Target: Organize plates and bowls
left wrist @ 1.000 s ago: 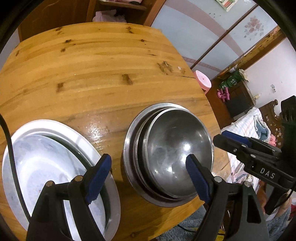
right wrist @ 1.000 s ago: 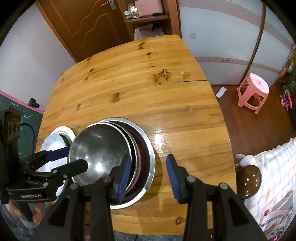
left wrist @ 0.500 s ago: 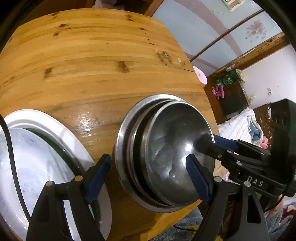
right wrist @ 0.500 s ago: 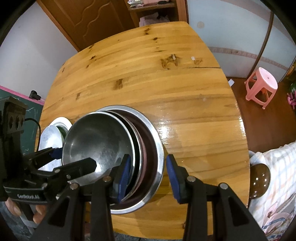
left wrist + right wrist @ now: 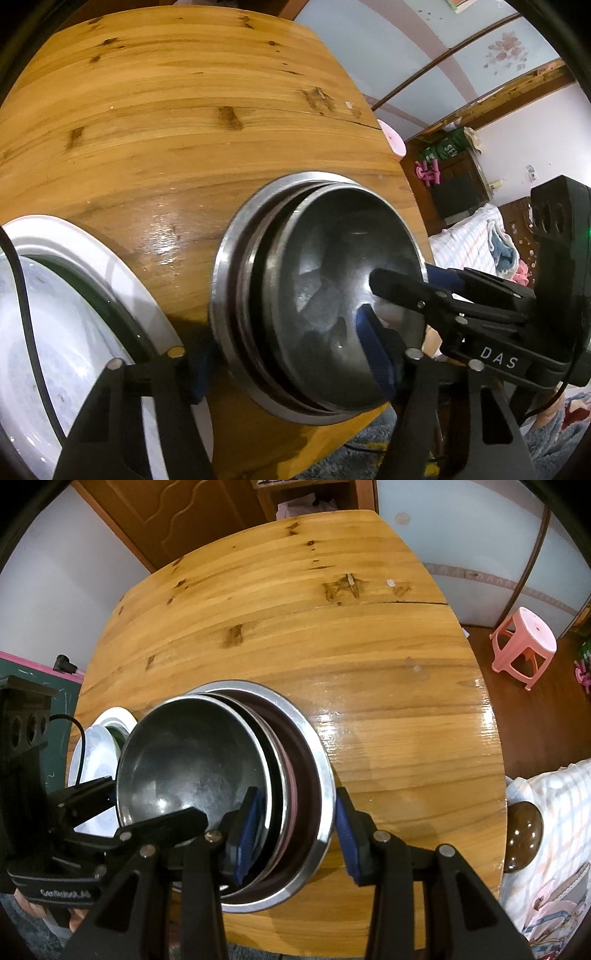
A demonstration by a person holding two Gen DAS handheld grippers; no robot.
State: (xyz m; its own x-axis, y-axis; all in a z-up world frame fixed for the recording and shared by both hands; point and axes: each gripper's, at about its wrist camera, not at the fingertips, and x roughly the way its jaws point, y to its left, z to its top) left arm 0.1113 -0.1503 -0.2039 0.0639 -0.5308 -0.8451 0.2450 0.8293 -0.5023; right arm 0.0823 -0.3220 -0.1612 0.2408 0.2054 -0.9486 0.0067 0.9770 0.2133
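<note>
Both claws have dropped closer to the nested steel bowls since a moment ago.

From the left wrist, the left claw point(image 5: 291, 347) straddles the near wall of the bowl stack point(image 5: 314, 295), its jaws closing, one pad inside the top bowl, one outside by the white plate point(image 5: 74, 332); contact is unclear.

From the right wrist, the right claw point(image 5: 295, 834) sits part-open across the stack's right rim point(image 5: 321, 775) on the table point(image 5: 369, 646), not visibly pinching. The steel looks stiff, slick and light; I'd grip the rim.
</note>
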